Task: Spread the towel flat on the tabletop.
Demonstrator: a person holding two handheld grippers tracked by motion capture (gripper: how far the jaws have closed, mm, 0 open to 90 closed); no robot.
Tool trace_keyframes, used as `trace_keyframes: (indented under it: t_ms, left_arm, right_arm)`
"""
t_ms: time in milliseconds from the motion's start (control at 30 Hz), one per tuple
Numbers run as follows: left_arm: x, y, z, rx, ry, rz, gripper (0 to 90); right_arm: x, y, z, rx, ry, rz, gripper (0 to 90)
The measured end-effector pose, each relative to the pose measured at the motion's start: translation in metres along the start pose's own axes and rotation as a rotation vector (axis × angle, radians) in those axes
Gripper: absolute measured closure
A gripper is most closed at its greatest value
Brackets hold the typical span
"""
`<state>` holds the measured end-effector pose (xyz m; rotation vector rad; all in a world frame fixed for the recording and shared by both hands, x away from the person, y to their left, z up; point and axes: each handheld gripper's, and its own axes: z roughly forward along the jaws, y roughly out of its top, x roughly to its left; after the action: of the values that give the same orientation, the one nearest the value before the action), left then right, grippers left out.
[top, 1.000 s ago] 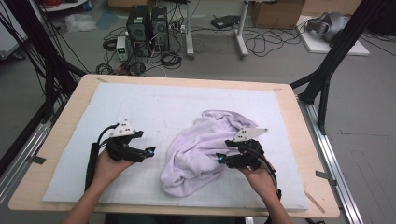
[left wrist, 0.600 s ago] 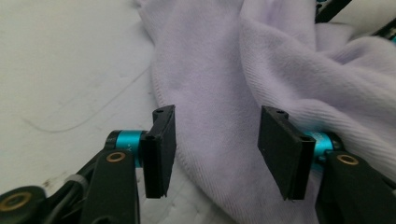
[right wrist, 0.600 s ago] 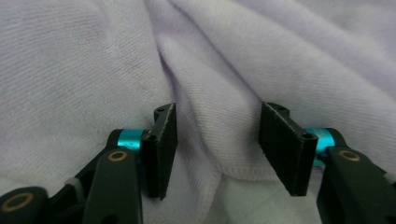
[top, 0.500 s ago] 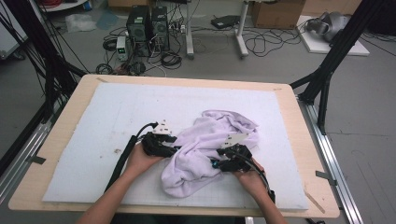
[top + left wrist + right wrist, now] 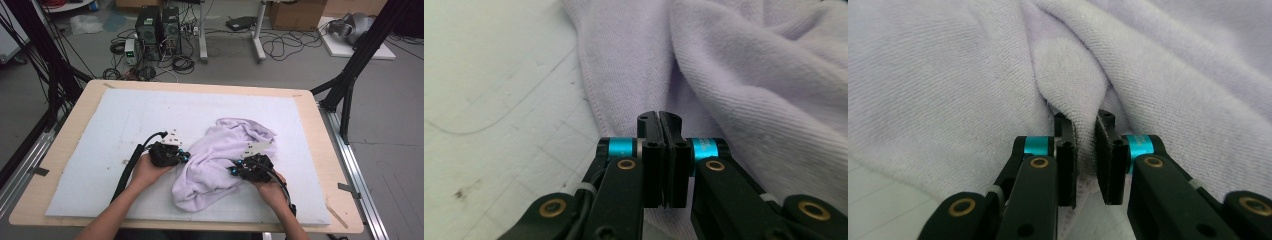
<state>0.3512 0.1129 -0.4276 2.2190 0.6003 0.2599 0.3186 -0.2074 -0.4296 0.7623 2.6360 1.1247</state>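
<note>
Towel [image 5: 220, 160] crumpled on white mat [image 5: 100, 130], right of table centre, nearer near edge. Long axis runs diagonal: near-left lobe to far-right bunch.

Left gripper [image 5: 182, 156] at towel's left edge; jaws just closed, now fully shut, pads meeting. In left gripper view [image 5: 659, 117] hem lies under and beyond tips; cannot tell whether cloth is pinched.

Right gripper [image 5: 236, 169] at towel's near-right side; jaws just closing, clamped on raised fold [image 5: 1068, 80].

Both hands equally near, one each side. Likely next: lift and spread apart.
</note>
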Motion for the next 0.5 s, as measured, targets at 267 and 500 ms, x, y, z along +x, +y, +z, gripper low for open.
trace_keyframes:
  t_ms: [267, 500]
  left_arm:
    - [-0.013, -0.015, -0.041, -0.010, 0.017, 0.024, 88.2]
    - [-0.032, -0.039, -0.068, -0.017, 0.020, 0.031, 88.2]
  right_arm:
    - [0.016, 0.000, -0.025, -0.052, 0.034, -0.020, 81.1]
    - [0.037, -0.010, -0.036, -0.056, 0.076, -0.024, 81.2]
